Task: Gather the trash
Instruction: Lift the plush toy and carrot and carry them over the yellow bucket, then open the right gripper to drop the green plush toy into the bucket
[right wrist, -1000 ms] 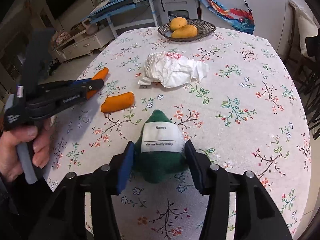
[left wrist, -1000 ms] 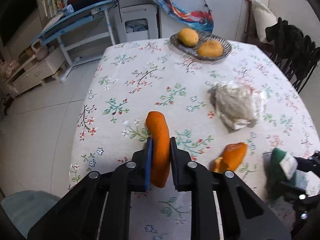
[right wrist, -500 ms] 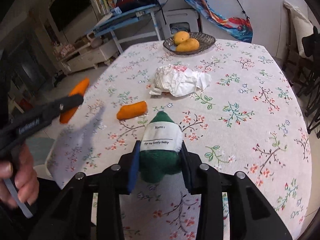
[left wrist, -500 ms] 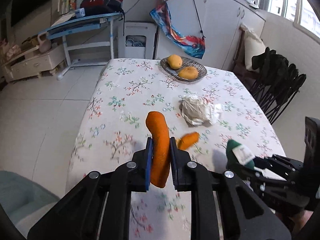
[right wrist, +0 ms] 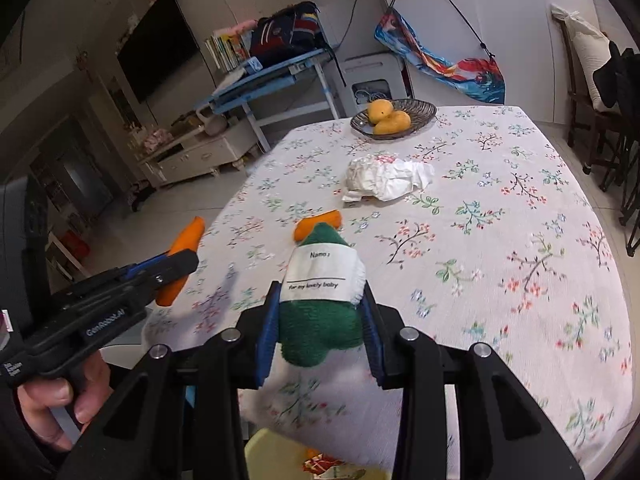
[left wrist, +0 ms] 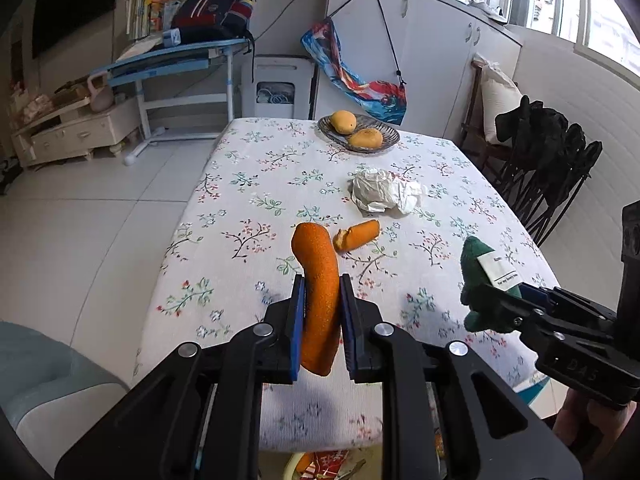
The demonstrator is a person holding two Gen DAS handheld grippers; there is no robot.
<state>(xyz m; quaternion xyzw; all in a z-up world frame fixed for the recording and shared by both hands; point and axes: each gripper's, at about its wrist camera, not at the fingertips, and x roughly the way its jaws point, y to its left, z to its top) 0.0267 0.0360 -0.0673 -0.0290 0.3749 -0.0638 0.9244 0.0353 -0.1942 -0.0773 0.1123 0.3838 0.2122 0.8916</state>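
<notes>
Left wrist view is showing the left hand-held gripper (left wrist: pixel 320 320) clamping a long orange peel strip (left wrist: pixel 318 296), the right hand-held gripper (right wrist: pixel 320 328) squeezing a green plush toy with a white label (right wrist: pixel 320 304) above the floral-clothed table (right wrist: pixel 500 280)

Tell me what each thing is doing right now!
Left gripper: shut on the orange peel, off the table.
Right gripper: shut on the green cloth, lifted.
Small peel: lying on the tablecloth.
White paper: crumpled, lying there.
Mangoes: in the basket.
</notes>
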